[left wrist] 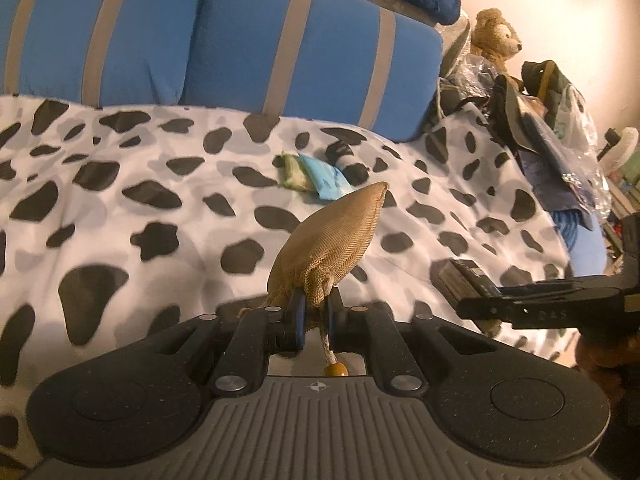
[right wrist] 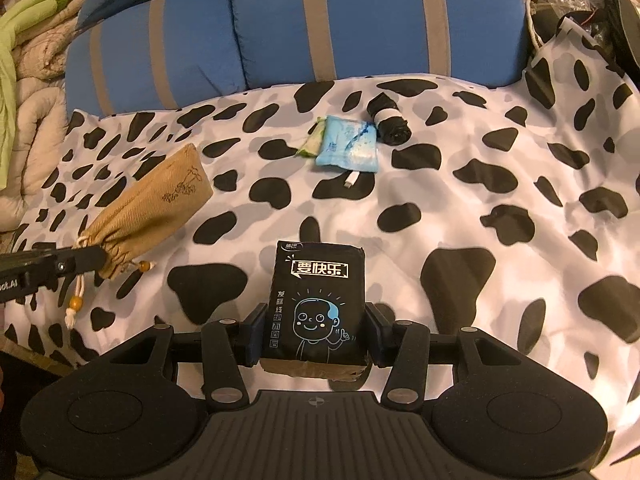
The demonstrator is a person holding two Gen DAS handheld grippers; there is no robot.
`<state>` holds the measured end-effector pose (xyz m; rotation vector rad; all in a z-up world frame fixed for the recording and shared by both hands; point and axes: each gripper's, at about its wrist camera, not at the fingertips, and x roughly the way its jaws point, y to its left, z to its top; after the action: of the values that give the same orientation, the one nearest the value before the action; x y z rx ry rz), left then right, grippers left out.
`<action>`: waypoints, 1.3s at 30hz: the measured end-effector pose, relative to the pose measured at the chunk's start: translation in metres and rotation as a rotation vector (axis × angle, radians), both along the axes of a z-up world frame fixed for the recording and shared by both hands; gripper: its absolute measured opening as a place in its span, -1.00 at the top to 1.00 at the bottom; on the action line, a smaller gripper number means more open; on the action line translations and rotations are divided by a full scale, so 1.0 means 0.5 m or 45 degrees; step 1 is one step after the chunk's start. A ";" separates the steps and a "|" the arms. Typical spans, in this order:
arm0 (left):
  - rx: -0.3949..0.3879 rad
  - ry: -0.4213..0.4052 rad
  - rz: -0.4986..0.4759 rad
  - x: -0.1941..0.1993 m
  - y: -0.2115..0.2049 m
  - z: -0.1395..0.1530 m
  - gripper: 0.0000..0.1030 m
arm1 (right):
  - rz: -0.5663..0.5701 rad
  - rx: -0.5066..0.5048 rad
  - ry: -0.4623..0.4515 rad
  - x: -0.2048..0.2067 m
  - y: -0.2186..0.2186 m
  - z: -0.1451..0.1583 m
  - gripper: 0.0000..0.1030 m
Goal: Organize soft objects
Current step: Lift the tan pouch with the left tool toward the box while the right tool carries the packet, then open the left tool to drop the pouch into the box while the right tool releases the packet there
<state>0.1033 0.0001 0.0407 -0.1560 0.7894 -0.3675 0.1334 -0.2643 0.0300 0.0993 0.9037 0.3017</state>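
Note:
My left gripper [left wrist: 314,320] is shut on the gathered neck of a tan drawstring pouch [left wrist: 332,236], held just above the cow-print bedspread [left wrist: 140,200]; the pouch also shows in the right wrist view [right wrist: 156,208]. My right gripper [right wrist: 314,336] is shut on a black tissue pack [right wrist: 318,300] with a cartoon face, seen from the side in the left wrist view [left wrist: 464,280]. Farther back lie a green packet [right wrist: 312,142], a light blue tissue pack [right wrist: 348,144] and a black roll with a white band [right wrist: 388,118], side by side.
Two blue pillows with grey stripes [right wrist: 340,20] stand at the head of the bed. A teddy bear [left wrist: 496,36] and a heap of bags [left wrist: 552,120] sit at the right. A folded quilt [right wrist: 28,80] lies at the left. A white cable end [right wrist: 352,180] lies on the spread.

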 end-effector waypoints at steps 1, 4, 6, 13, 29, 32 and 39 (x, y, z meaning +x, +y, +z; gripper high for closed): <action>-0.005 0.006 -0.002 -0.009 0.000 0.000 0.80 | 0.003 0.001 -0.001 -0.007 0.001 0.000 0.00; -0.022 0.022 -0.016 -0.036 -0.002 -0.002 0.80 | 0.012 0.003 0.001 -0.029 0.006 0.001 0.00; -0.034 0.031 -0.026 -0.051 -0.007 -0.003 0.80 | 0.017 0.004 0.003 -0.043 0.008 0.002 0.00; -0.087 0.080 -0.069 -0.111 -0.015 -0.005 0.80 | 0.014 0.015 0.007 -0.089 0.010 0.004 0.00; 0.032 0.134 -0.167 -0.217 -0.057 -0.017 0.78 | 0.039 0.005 0.027 -0.187 0.023 0.002 0.00; 0.088 0.158 -0.152 -0.228 -0.062 -0.021 0.70 | 0.037 0.004 0.031 -0.196 0.023 0.003 0.00; 0.169 0.296 -0.136 -0.238 -0.064 -0.042 0.01 | 0.058 -0.023 0.081 -0.215 0.031 -0.005 0.00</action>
<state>-0.0156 -0.0318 0.0196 -0.0319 1.0519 -0.4010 0.0261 -0.2487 0.0277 0.0720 0.9728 0.3340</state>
